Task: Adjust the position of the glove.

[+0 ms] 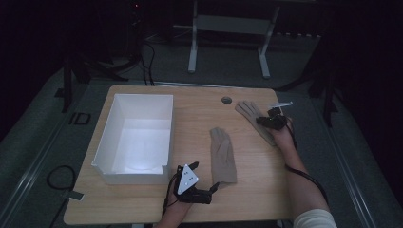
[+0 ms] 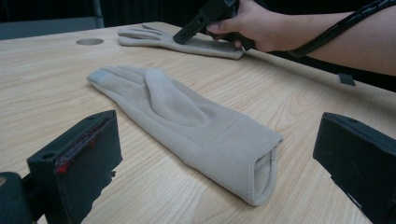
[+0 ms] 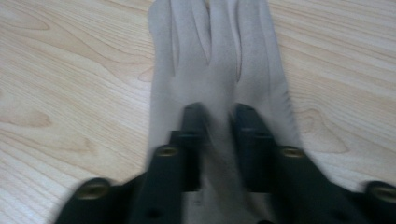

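High view: we hold one claw in each hand over the wooden bench (image 1: 199,114). Two beige gloves lie flat on it, well apart from each other. The near glove (image 1: 223,154) sits around the middle of the bench, fingers toward the far edge, cuff toward the near edge. The far glove (image 1: 253,115) lies near the far right corner, close to a round hole (image 1: 226,99) in the benchtop.

Right claw (image 1: 264,119) — down on the far glove. In the right gripper view its jaws stand narrow, a ridge of the glove's fabric (image 3: 219,70) pinched up between them at the palm; the glove's fingers run away from the camera. The view is blurred, but the pads press the cloth from both sides.

Left claw (image 1: 210,192) — near the bench's near edge, just beside the near glove's cuff. In the left gripper view its jaws stand wide, one at each side of the frame, with the open cuff of the near glove (image 2: 196,135) lying ahead between them, untouched.

A white box (image 1: 138,137) sits at the left side of the bench, near its left edge.
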### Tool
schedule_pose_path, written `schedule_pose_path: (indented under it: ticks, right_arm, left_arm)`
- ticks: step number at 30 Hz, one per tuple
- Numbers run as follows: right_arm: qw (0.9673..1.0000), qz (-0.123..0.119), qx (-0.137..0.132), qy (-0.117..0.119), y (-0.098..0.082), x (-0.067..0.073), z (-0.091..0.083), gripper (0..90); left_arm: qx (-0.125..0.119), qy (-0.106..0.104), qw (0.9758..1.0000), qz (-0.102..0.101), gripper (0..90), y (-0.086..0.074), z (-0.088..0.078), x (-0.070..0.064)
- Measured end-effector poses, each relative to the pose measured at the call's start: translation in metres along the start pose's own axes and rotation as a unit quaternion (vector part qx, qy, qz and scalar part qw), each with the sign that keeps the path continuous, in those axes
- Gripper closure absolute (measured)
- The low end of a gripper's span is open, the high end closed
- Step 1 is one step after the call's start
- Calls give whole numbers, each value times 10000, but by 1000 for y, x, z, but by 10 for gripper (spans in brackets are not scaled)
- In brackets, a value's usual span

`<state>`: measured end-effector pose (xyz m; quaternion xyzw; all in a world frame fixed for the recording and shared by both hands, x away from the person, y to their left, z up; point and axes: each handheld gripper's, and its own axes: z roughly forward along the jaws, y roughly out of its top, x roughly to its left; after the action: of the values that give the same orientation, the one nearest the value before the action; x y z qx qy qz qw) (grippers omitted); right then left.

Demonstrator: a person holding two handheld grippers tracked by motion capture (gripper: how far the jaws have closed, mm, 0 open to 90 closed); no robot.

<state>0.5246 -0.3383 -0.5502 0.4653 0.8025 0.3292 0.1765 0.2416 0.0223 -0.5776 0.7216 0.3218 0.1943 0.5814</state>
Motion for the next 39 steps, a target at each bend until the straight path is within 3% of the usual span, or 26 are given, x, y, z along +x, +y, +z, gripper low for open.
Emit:
schedule_pose_path:
  ticks: [2,4,9,12,20,25,31,39]
  right_arm:
    - [9998,131,16,-131,1,3,-2,827]
    - [9996,106,22,-266,4,8,-5,834]
    - [9995,120,-198,-220,9,17,-27,835]
    - [9985,124,-407,-330,12,25,-47,835]
    - [9926,627,-919,-497,9,48,-106,834]
    - [9878,837,-1127,-676,-1,64,-133,833]
    - [9842,997,-1123,-939,-21,82,-150,833]
    - [9809,1470,-946,-856,-59,94,-154,832]
  left_arm:
    - [-8,24,10000,11,12,0,0,0]
    - [-20,29,10000,-27,12,0,0,0]
    - [-35,-10,10000,-54,13,0,0,0]
    - [-24,23,10000,-10,13,0,0,-1]
    - [-23,63,10000,20,13,0,0,-2]
    - [-33,42,10000,84,13,0,1,-3]
    - [-31,68,9999,103,13,0,1,-4]
    - [-28,107,9998,158,13,0,1,-6]
